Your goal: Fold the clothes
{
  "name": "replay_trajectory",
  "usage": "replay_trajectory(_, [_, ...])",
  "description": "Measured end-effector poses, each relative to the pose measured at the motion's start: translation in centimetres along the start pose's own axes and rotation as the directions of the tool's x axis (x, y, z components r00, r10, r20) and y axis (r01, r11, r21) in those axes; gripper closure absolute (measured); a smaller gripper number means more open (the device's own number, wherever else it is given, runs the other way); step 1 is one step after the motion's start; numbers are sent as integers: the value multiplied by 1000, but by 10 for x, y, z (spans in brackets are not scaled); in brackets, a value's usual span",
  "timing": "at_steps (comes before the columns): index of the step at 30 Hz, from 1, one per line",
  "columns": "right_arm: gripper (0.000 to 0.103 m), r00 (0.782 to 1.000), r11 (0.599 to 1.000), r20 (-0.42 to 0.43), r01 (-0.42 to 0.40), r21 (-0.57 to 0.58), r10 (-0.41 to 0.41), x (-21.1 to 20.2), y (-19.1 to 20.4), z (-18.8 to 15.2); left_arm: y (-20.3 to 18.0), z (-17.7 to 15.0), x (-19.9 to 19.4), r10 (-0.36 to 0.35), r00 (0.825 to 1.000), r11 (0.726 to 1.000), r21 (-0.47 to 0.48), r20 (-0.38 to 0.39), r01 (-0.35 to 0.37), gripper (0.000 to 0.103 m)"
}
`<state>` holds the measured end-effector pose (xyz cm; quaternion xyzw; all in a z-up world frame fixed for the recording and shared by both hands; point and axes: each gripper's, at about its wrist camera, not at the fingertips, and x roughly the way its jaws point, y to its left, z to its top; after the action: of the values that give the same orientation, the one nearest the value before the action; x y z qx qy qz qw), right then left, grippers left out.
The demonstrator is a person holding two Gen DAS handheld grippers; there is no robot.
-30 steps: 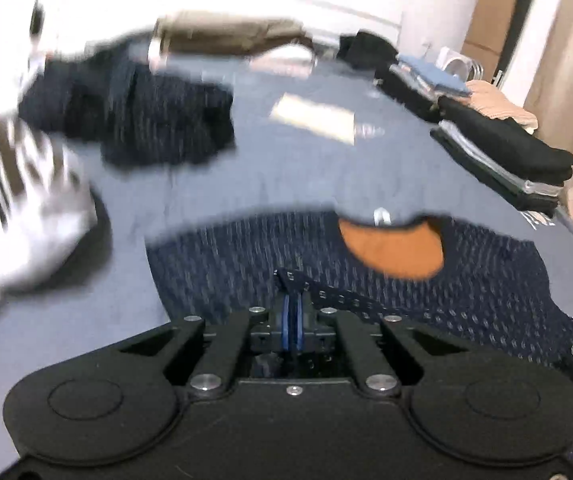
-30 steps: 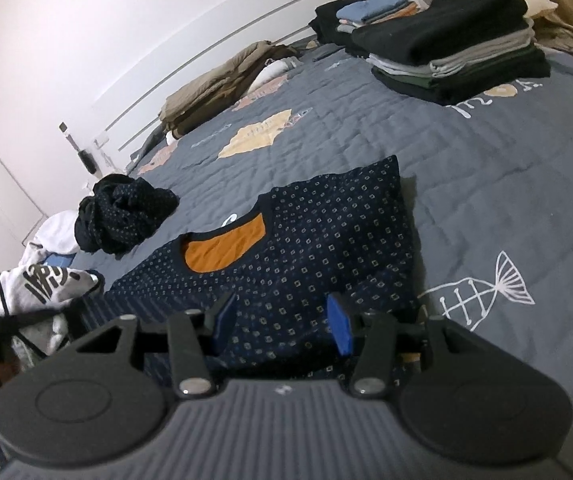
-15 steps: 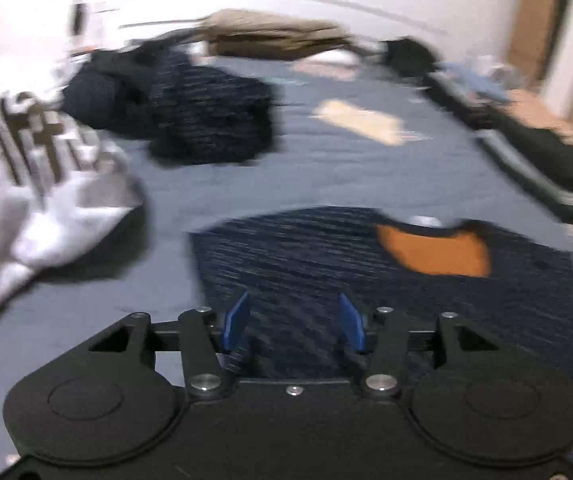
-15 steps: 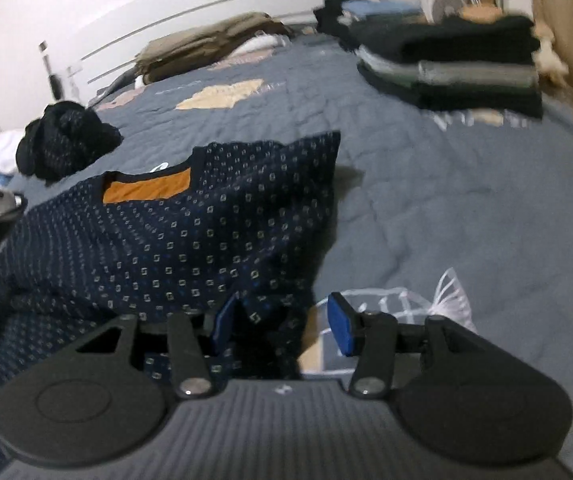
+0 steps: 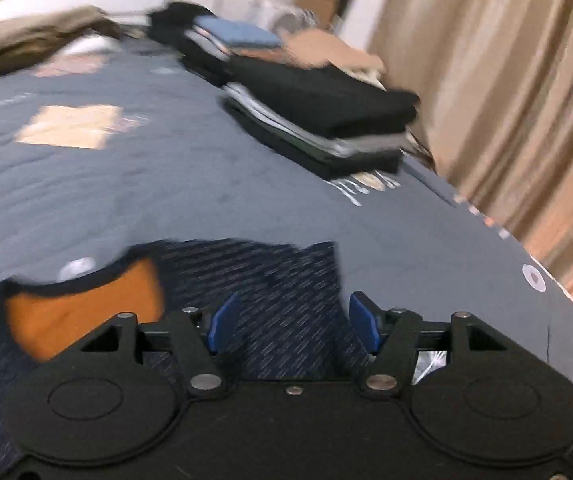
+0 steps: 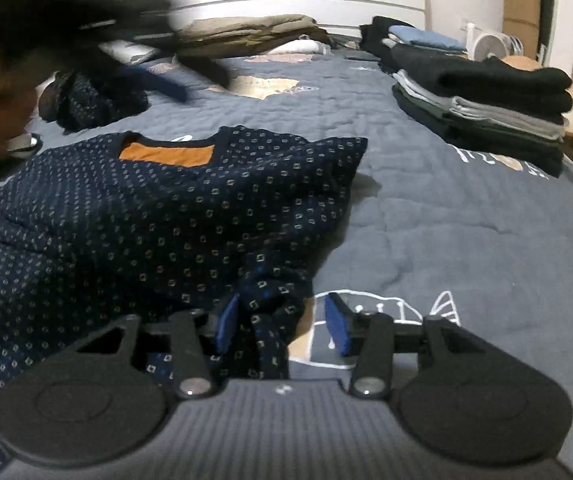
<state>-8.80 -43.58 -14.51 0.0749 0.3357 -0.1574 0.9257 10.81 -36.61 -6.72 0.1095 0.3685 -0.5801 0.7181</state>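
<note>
Sweater: the dark blue dotted sweater (image 6: 158, 216) lies on the grey bed (image 6: 446, 232), near both claws, with its orange neck patch (image 6: 165, 155) on the far side.
Done: I think the right side is already folded in, because that edge looks straight and doubled.
Left: the left side and the bottom half are not folded yet, I think.
Left claw: the left claw (image 5: 292, 326) is apart, over the right part of the sweater, holding nothing.
Right claw: the right claw (image 6: 282, 326) is apart, with a bunch of sweater cloth between its fingers, not pinched.
Right view only: a crumpled dark pile (image 6: 90, 100) far left.
Left view only: a tan curtain (image 5: 506, 100) on the right.
Both views: a stack of folded clothes (image 6: 482, 116) far right.
</note>
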Motion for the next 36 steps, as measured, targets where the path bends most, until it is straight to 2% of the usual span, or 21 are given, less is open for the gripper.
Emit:
replay_trajectory(3, [70, 999, 998, -23, -25, -56, 23, 2, 6, -3, -11, 18, 52, 8, 998, 1000, 8, -55, -7, 43])
replay_trajectory(4, [79, 999, 997, -26, -26, -69, 24, 2, 7, -3, -13, 21, 65, 14, 997, 1000, 9, -72, -13, 43])
replay_trajectory(5, [85, 999, 996, -30, -27, -82, 25, 3, 7, -4, -14, 22, 75, 19, 996, 1000, 13, -86, -18, 43])
replay_trajectory(6, [86, 999, 995, -33, -30, -91, 27, 3, 7, -4, -15, 23, 85, 24, 994, 1000, 18, -105, -22, 45])
replay_trajectory(7, [90, 999, 996, -34, -40, -82, 37, 2, 5, -4, -15, 23, 96, 27, 991, 999, 25, -130, -24, 58])
replay_trajectory(8, [92, 998, 996, -36, -48, -75, 46, 2, 2, -3, -16, 24, 104, 29, 987, 999, 34, -161, -24, 85])
replay_trajectory(9, [93, 998, 996, -38, -53, -73, 50, 2, 0, -3, -16, 25, 113, 36, 980, 999, 40, -197, -29, 93])
replay_trajectory(11, [94, 997, 995, -48, -59, -81, 55, 0, -2, -4, -12, 29, 121, 40, 981, 999, 39, -189, -33, 94])
replay_trajectory(13, [95, 997, 994, -59, -57, -97, 51, -3, -2, -4, -4, 37, 116, 68, 991, 998, -7, -112, -69, 95])
replay_trajectory(15, [95, 998, 994, -59, -36, -101, 30, -5, -5, -2, 6, 42, 116, 82, 994, 994, -60, -69, -86, 96])
replay_trajectory(17, [96, 997, 995, -71, -25, -97, 18, -7, -9, 0, 7, 42, 124, 111, 991, 992, -45, -76, -114, 96])
replay_trajectory(18, [96, 997, 995, -80, -23, -101, 15, -7, -10, 0, 8, 40, 129, 110, 989, 992, -48, -96, -115, 95])
replay_trajectory(21, [94, 994, 992, -111, -26, -126, 12, -3, -6, -4, 5, 35, 135, 92, 983, 991, -80, -160, -105, 86])
replay_trajectory(23, [92, 993, 993, -111, -38, -111, 26, -6, -7, 1, -1, 31, 113, 95, 990, 994, -49, -106, -101, 62])
replay_trajectory(25, [91, 996, 997, -77, -56, -61, 51, -17, -13, 10, -4, 29, 80, 94, 995, 995, -38, -35, -95, 43])
replay_trajectory(27, [82, 998, 998, -21, -61, -19, 61, -31, -18, 20, -3, 24, 41, 88, 996, 995, -39, 34, -87, 41])
replay_trajectory(29, [62, 994, 998, 87, -63, 14, 61, -45, -21, 26, -1, 15, 3, 104, 991, 994, -40, 83, -101, 40])
replay_trajectory(31, [59, 982, 989, 163, -109, 104, 91, -45, -25, 27, 8, 0, -33, 123, 985, 990, -77, 125, -114, 40])
replay_trajectory(33, [59, 966, 969, 234, -160, 187, 114, -44, -29, 27, 22, -21, -63, 107, 982, 982, -171, 157, -79, 40])
replay_trajectory(36, [59, 968, 938, 199, -206, 278, 153, -23, -32, 18, 45, -59, -92, 82, 980, 957, -288, 180, -27, 37])
